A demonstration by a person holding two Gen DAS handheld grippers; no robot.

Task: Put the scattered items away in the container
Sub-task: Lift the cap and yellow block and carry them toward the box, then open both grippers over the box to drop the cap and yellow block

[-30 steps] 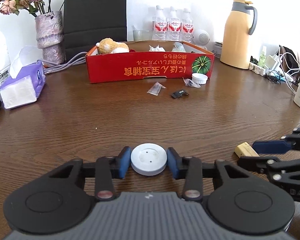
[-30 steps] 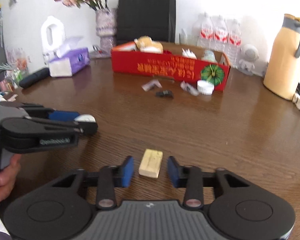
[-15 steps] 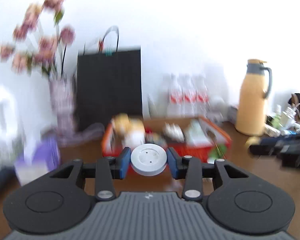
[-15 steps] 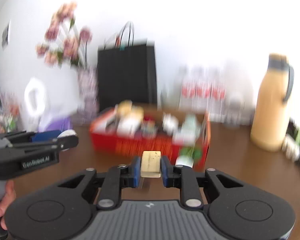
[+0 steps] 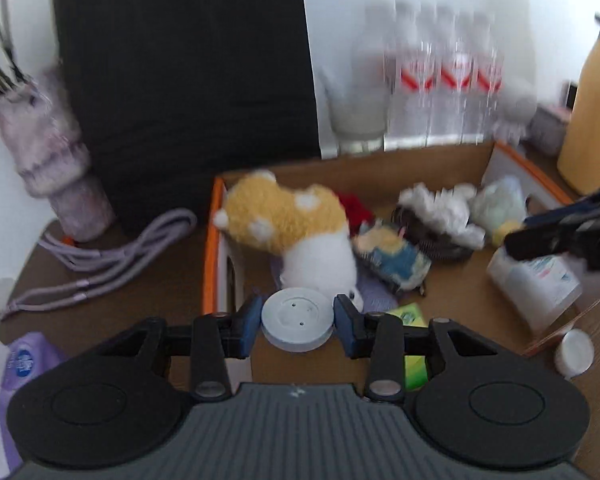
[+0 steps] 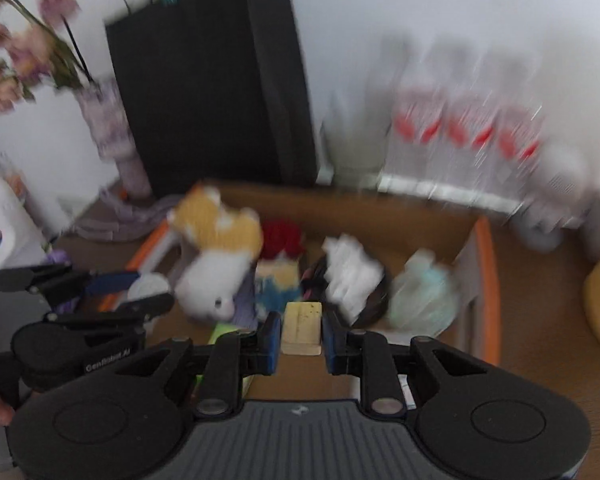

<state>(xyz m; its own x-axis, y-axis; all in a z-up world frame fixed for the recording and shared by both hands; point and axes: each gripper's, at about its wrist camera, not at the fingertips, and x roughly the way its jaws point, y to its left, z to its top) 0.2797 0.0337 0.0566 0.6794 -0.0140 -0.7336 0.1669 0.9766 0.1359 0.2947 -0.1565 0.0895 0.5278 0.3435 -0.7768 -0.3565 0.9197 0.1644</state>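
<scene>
Both grippers are hanging over the open box [image 5: 420, 168] w/ loads aboard, so the task is looking well on but not finished. The left gripper [image 5: 298, 320] is gripping a round white cap [image 5: 297, 317], blue pads pressing on its rim either side, jaws partly closed to its width; it is sitting over the box's near left part, just in front of the plush toy [image 5: 300, 236]. The right gripper [image 6: 300, 330] is pinching a small tan block [image 6: 302, 326], jaws nearly together, pads tight on its sides, over the box's near middle. Already lying inside: the plush, a small doll [image 5: 392, 256], crumpled white tissue [image 5: 440, 208], a pale green wad [image 5: 496, 208], a white bottle [image 5: 536, 284], a green packet [image 5: 412, 316] and something red, too blurred to name. Left to do, by the look of it: letting go of cap and block into the box. A white lid [image 5: 575, 354] is lying on the table [image 5: 100, 264] just outside the box's near right corner, so at least that one is waiting for pickup; anything else outside is hidden or too smeared to tell.
</scene>
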